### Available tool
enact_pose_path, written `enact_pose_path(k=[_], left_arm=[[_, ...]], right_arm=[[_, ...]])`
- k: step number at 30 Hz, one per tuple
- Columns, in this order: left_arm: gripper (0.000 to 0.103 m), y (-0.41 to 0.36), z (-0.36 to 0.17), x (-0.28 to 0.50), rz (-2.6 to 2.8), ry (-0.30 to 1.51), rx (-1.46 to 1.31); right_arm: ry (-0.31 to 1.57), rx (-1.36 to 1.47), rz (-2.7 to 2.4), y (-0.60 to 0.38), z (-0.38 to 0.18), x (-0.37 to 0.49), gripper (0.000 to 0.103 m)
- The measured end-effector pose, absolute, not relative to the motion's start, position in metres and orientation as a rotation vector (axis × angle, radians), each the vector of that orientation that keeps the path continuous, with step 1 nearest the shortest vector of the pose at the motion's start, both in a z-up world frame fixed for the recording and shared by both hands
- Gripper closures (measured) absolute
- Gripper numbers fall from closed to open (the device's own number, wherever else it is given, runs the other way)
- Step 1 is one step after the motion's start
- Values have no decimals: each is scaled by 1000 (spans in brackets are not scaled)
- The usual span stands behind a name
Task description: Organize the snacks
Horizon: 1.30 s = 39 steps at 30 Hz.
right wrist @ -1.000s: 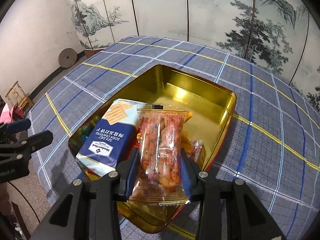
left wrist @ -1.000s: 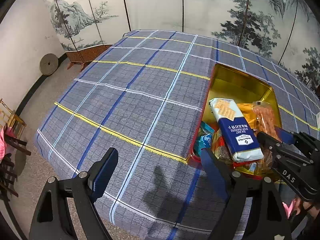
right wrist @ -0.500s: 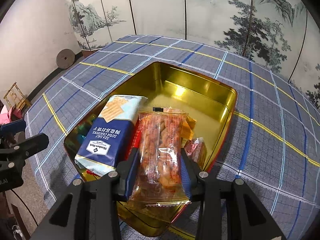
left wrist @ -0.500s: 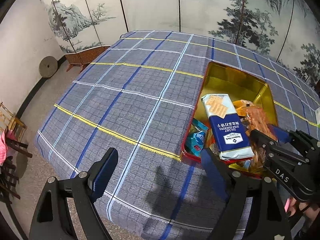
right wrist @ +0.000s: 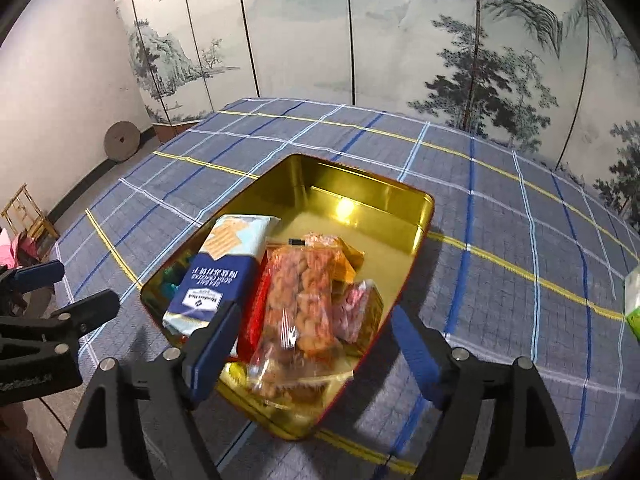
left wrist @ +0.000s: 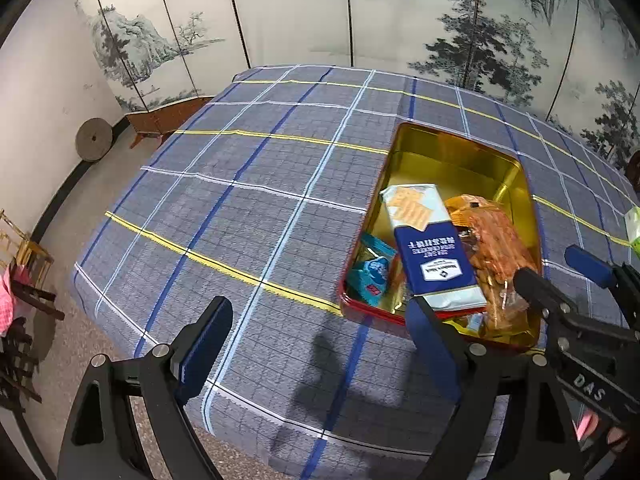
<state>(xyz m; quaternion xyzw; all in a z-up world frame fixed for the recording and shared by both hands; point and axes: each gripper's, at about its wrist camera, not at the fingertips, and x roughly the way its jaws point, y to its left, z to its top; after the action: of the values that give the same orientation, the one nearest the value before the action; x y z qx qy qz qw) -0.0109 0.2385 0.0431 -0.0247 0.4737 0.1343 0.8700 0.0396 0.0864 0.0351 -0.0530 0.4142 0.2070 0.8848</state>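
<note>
A gold tin with a red outside (right wrist: 372, 192) (left wrist: 460, 148) sits on the checked tablecloth and holds several snacks. A clear bag of orange twists (right wrist: 302, 300) (left wrist: 500, 252) lies in it beside a blue and white cracker pack (right wrist: 220, 272) (left wrist: 432, 248). Small teal packets (left wrist: 372, 272) lie at the tin's left end. My right gripper (right wrist: 316, 354) is open, its fingers apart on either side of the twists bag's near end. My left gripper (left wrist: 320, 344) is open and empty over the cloth, left of the tin.
The blue checked tablecloth (left wrist: 240, 208) covers the table; its near edge drops to the floor. A green packet (right wrist: 632, 300) lies at the far right. A painted folding screen (right wrist: 360, 40) stands behind, and a round stone (left wrist: 94, 145) and wooden chairs (left wrist: 24, 264) stand at the left.
My right gripper has opened and let the bag of orange twists drop into the tin. Both grippers have drawn back a little from the tin.
</note>
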Motion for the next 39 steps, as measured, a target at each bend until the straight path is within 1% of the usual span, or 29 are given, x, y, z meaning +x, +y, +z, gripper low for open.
enact_pose_path(k=[10, 17, 39], left_arm=[[17, 223, 45, -11, 271, 992, -25], [17, 213, 45, -10, 264, 996, -12], [16, 197, 43, -8, 261, 1015, 18]], right_arm=[[846, -146, 396, 72, 40, 16, 22], [873, -130, 397, 64, 33, 9, 22], [916, -120, 389, 54, 19, 5, 22]])
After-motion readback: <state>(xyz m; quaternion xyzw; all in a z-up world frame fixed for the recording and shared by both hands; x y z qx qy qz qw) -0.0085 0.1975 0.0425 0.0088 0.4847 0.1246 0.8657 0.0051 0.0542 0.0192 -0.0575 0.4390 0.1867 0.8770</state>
